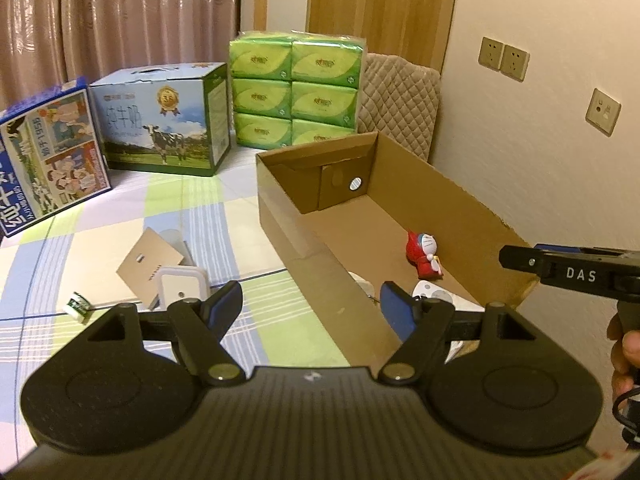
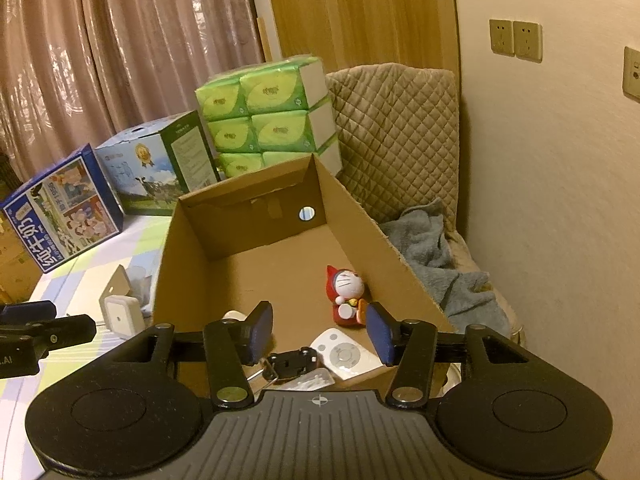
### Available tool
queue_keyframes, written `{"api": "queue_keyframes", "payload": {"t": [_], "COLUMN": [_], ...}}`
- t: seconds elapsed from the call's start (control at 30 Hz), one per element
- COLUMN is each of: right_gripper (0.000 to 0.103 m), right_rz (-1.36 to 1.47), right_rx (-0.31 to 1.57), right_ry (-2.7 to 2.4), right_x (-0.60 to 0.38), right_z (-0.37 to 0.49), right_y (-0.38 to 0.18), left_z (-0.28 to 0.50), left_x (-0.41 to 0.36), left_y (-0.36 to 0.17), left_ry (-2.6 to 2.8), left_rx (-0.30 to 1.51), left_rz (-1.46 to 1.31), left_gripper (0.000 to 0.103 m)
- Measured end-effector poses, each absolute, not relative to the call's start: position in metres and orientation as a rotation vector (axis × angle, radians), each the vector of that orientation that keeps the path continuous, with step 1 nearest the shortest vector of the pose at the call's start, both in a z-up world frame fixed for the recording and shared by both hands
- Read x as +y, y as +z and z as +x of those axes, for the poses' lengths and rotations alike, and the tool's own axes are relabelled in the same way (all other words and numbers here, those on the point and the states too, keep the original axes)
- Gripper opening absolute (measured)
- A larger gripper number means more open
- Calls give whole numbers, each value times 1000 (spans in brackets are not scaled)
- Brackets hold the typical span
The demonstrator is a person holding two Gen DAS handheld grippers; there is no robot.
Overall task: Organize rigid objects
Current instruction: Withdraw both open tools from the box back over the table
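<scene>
inside the open brown cardboard box (image 2: 384, 236), a red cat figurine (image 2: 347, 296), white round-buttoned remote (image 2: 347, 354) and black clip (image 2: 290, 362) are seen; both the left gripper (image 1: 316, 306) and right gripper (image 2: 320, 334) are held with jaws parted, empty.

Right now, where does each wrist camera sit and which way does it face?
Left wrist: on the left hand-held gripper, angled down over the bed toward the cardboard box; its open fingers, the right hand-held gripper and a hand show.
Right wrist: on the right gripper, above the box's near end; its open fingers show.
Shared: box, red figurine, white remote, tissue packs.
</scene>
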State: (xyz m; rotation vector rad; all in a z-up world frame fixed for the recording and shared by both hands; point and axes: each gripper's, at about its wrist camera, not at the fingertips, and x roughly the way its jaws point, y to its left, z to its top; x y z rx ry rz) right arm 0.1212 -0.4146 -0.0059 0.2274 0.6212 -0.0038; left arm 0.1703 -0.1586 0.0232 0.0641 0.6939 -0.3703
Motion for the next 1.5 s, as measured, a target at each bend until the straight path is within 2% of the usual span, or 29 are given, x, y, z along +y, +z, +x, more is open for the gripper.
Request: {"api": "queue_keyframes", "payload": {"t": [0.83,0.87,0.97,1.0,1.3,1.5], "right_gripper": [54,58,80,84,90,90], "right_rz": [189,185,173,169,146,131], "right_rx": [587,588,577,571,569,575], "right_ry": [104,108,112,115,151,197], "right_x": [-352,-348,-339,-335,-308,-283], "right_z": [74,74,73,72,75,80], "right_y": [26,26,26,27,27,25], "left_z": [114,113,111,110,105,103], "left_x": [-80,-75,-62,-58,-16,13], "left_y": [52,53,53,53,51,46], "left_ry": [-259,-250,-225,-218,-141,-81], "left_rx": [647,645,640,639,631,638], "left_rz": [36,33,27,25,5,-12], "left_gripper": [73,75,77,78,91,93]}}
